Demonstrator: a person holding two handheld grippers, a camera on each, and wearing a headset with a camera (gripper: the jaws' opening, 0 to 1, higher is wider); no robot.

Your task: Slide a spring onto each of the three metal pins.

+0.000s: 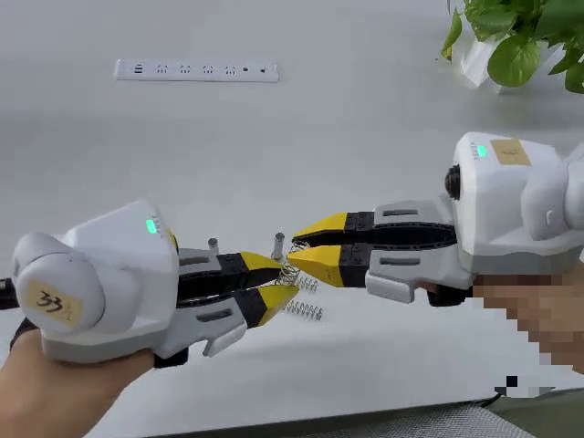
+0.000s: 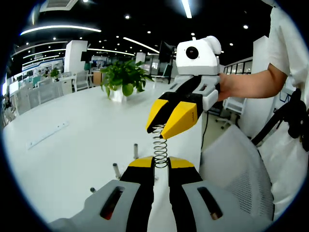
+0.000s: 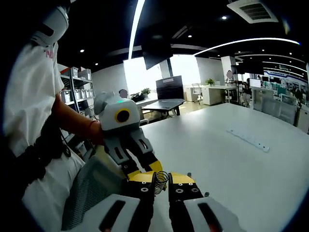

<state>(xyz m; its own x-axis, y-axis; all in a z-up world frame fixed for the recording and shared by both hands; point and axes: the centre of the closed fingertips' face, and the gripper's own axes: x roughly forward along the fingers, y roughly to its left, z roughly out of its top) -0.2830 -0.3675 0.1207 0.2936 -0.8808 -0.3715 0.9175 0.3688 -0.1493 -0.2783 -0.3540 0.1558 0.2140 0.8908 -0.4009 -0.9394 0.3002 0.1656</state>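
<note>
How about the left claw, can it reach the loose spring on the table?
Probably not yet: the left claw and right claw both grip a second spring, though the loose spring lies close, unobstructed.

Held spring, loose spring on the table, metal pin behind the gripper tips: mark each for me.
held spring (image 2: 160, 145), left gripper view, on its middle coils
loose spring (image 1: 304, 311), head view, at mid-length
metal pin (image 1: 278, 245), head view, on its upper shaft

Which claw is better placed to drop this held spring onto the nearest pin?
Right, probably. The right claw grips the upper end of the spring and sits beside the nearest pin. The left claw pinches the lower end, which must be free to go over the pin.
</note>
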